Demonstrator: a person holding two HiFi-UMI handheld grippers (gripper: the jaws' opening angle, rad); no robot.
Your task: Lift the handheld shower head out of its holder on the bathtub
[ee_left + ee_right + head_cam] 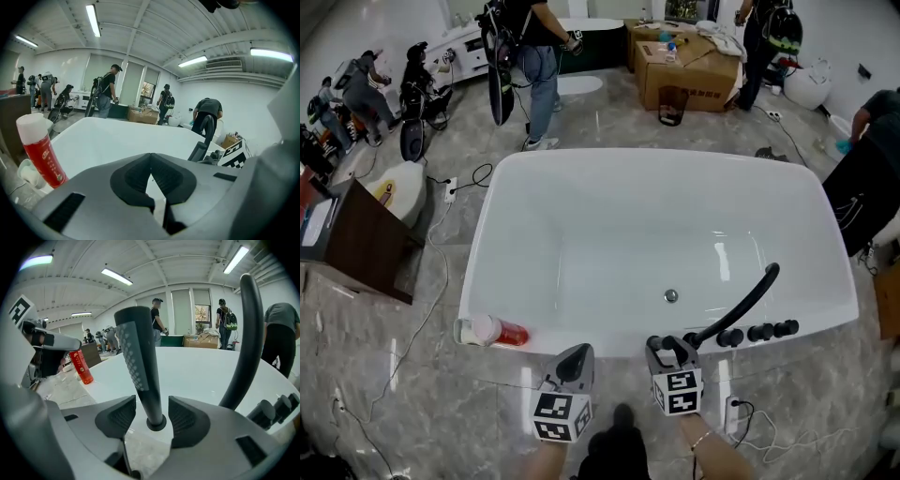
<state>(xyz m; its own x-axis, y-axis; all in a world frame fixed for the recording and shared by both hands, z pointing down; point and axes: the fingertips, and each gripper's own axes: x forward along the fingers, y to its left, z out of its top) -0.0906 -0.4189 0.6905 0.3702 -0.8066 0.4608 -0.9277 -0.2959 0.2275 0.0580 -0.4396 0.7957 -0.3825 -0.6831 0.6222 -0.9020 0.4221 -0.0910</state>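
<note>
Head view: a white bathtub [656,157] is seen from above, and both grippers are held at its near rim.
Shower head: the black handheld shower head [138,363] is stood upright in its holder [156,423] on the near rim of the tub. It is not lifted yet.
Right gripper: the right gripper [151,405] is placed around the bottom of the shower head. Its jaws are spread apart, one on each side of the stick. A thin gap is seen on both sides, so nothing is squeezed.
Left gripper: the left gripper [151,158] is held just to the left of the right one. Its jaws are pressed together at the tips, and nothing is held between them.
Spout: a black curved spout [741,302] is bent up over the tub, just to the right of the shower head.
Knobs: a row of black knobs [759,331] is lined up on the rim beside the spout.
Red bottle: a red bottle [499,332] with a white cap is stood on the near rim, left of the left gripper.
Drain: a small round drain [671,295] is seen on the tub floor.
Room: people and cardboard boxes [684,66] are seen behind the tub, well apart from the grippers.
</note>
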